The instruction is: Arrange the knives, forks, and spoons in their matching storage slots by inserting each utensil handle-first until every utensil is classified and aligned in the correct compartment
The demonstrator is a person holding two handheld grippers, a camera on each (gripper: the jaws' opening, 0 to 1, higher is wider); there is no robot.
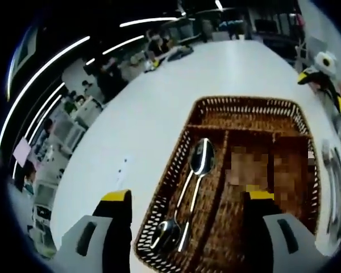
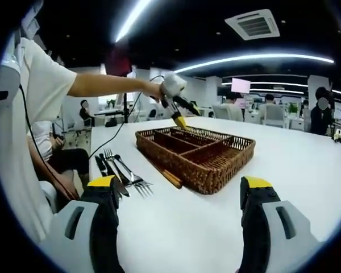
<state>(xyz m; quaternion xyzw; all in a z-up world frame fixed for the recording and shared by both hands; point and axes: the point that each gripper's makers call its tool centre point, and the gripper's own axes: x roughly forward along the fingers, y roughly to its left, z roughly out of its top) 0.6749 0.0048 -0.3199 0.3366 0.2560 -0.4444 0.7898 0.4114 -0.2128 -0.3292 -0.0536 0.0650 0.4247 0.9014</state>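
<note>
Left tool [image 1: 187, 199]: jaws spread apart, gripping nothing, held above the wicker tray; in the right gripper view it hangs over the tray's far end [image 2: 181, 120].
Right tool [image 2: 179, 185]: jaws wide apart, empty, low over the tabletop, facing the tray from the near side.
Wicker tray [image 1: 159, 187]: sits on the white tabletop [image 1: 148, 114], divided into long compartments.
Spoons [image 1: 196, 170]: two lie in the tray's left compartment, pointing opposite ways.
Forks [image 2: 131, 176] and knives [image 2: 105, 168]: lie together on the tabletop beside the tray.
Chopsticks [image 2: 167, 176]: rest against the tray's side.
</note>
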